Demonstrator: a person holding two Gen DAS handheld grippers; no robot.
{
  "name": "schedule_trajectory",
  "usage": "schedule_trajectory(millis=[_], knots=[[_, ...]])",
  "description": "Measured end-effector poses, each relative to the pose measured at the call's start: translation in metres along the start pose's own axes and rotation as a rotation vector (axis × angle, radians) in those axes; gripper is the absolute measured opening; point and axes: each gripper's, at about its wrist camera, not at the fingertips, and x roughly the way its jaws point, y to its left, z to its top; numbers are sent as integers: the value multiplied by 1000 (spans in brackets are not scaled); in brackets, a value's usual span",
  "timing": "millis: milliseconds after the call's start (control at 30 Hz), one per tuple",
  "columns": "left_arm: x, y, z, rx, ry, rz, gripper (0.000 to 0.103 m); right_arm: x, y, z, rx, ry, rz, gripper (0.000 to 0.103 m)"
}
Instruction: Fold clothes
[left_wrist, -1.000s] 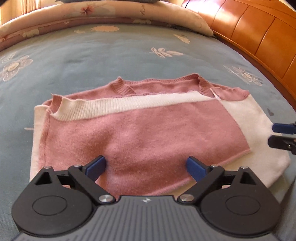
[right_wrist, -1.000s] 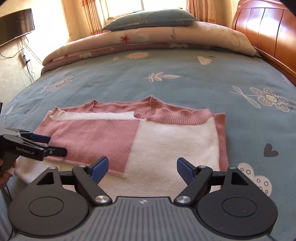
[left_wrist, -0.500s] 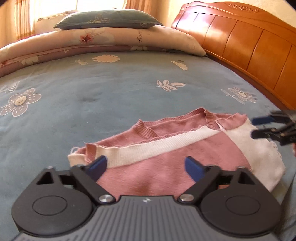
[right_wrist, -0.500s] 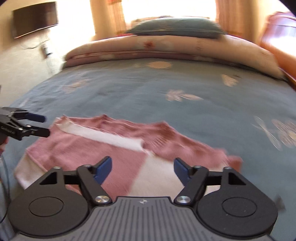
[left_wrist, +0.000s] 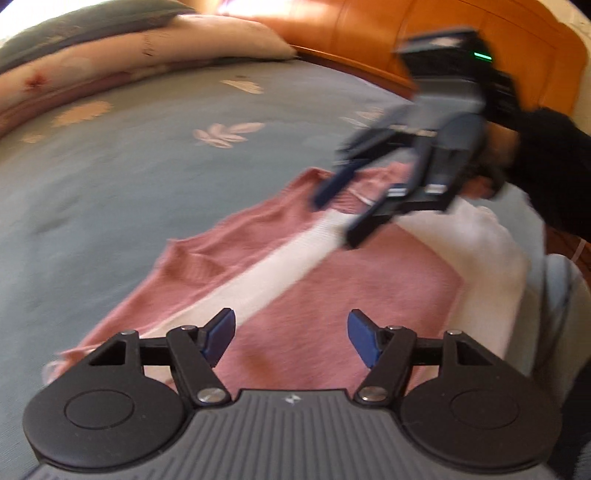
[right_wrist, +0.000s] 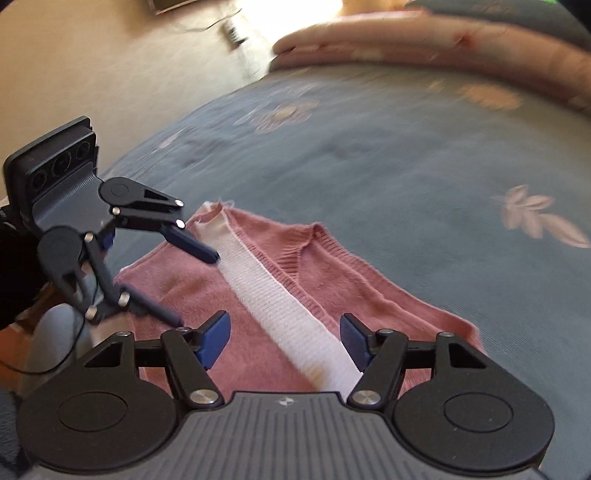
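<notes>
Near the bed's (right_wrist: 369, 155) foot edge lies the pink-and-cream sweater (left_wrist: 332, 295), flat and partly folded. Left tool (left_wrist: 291, 338) hovers spread wide, holding nothing, over one end of the cream band; right tool (right_wrist: 284, 338), likewise wide and empty, over the other, probably to pinch that edge.

Bedspread (right_wrist: 388, 155) open beyond sweater (right_wrist: 258, 332); quilt roll (right_wrist: 443, 44), headboard (left_wrist: 424, 33) bound far edges.

Motion blurs the right gripper (left_wrist: 334, 218) and headboard (left_wrist: 369, 33) beyond.
</notes>
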Motion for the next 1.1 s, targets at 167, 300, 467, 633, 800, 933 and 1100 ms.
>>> schedule_trajectory(millis=[167, 300, 467, 633, 800, 933, 1100], knots=[[9, 5, 4, 77, 18, -49, 69, 37, -33, 14, 11, 90, 153, 71], [19, 25, 16, 81, 28, -65, 70, 49, -54, 16, 55, 107, 320, 74], [35, 40, 30, 99, 34, -127, 75, 43, -56, 14, 44, 120, 427, 74], [58, 41, 45, 180, 90, -203, 76, 23, -43, 14, -13, 109, 482, 74], [65, 42, 55, 218, 128, -262, 74, 13, -27, 13, -64, 120, 508, 74], [51, 48, 51, 153, 109, -188, 74, 13, -23, 14, -97, 124, 473, 74], [34, 55, 47, 70, 85, -95, 74, 10, -44, 14, -43, 70, 322, 74]])
